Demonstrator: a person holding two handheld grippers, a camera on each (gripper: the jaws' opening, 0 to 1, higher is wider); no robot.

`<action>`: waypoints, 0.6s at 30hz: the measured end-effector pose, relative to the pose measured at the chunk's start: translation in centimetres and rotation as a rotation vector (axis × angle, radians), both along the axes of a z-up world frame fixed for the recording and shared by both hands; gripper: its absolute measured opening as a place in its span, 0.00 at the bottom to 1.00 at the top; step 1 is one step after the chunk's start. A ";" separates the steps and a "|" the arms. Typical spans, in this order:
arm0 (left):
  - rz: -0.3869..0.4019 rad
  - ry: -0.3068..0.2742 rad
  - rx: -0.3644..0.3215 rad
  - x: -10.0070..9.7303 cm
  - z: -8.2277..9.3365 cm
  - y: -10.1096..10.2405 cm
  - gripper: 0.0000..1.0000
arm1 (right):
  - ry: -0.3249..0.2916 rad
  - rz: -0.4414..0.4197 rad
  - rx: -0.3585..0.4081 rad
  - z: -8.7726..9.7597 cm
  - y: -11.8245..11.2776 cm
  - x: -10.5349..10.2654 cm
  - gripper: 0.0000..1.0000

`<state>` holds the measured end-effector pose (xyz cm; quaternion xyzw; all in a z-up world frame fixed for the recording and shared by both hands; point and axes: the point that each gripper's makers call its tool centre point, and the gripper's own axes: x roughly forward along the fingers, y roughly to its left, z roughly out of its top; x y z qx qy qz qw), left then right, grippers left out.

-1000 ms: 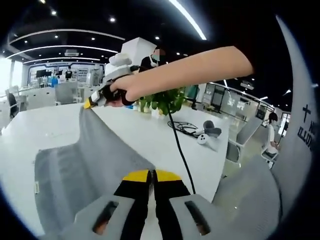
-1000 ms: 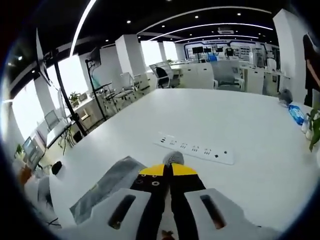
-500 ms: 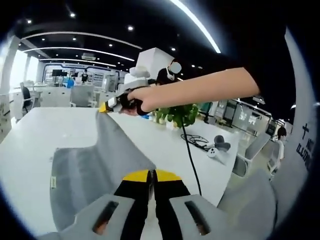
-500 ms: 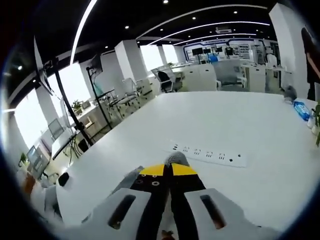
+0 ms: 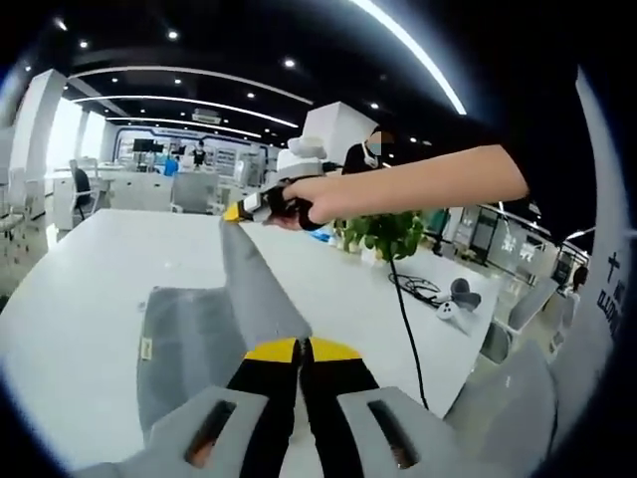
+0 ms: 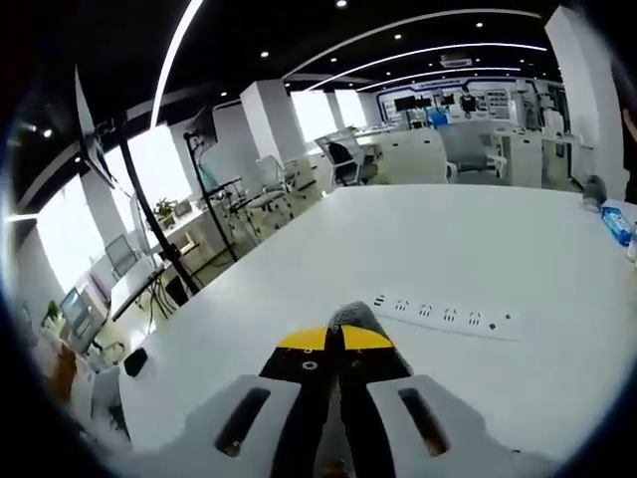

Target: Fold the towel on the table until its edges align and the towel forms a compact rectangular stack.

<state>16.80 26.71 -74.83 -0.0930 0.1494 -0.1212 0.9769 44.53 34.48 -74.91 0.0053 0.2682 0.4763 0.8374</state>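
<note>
My left gripper [image 5: 302, 351] has its yellow-tipped jaws pressed together on the near edge of the grey towel [image 5: 194, 329], which runs out from between them across the white table [image 5: 80, 289]. A small tag [image 5: 146, 348] sits on the towel's left edge; I can't read any print on it. From my jaws a raised ridge of cloth climbs to the right gripper [image 5: 261, 204], seen in the left gripper view held by a hand [image 5: 299, 202] on a bare forearm, with that far corner lifted off the table.

In the right gripper view, my right gripper [image 6: 333, 340] is closed too, a nub of grey towel [image 6: 348, 317] poking out past the tips. Just beyond it lies a white power strip [image 6: 448, 317] on the tabletop.

Further off in the left gripper view, a black cable [image 5: 410, 309] trails over the table edge, near a potted plant [image 5: 383, 231]. Some lettering at the far right edge [image 5: 609, 284] is too cut off to read, I think.
</note>
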 end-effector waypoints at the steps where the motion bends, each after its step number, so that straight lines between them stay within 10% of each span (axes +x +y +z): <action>1: 0.010 0.002 0.001 -0.1 -0.1 0.3 0.03 | -0.001 0.002 0.000 0.0 0.1 0.0 0.00; 18: 0.176 0.075 -0.046 -2.3 -3.5 5.7 0.03 | 0.032 0.053 -0.033 -3.8 5.2 -1.7 0.00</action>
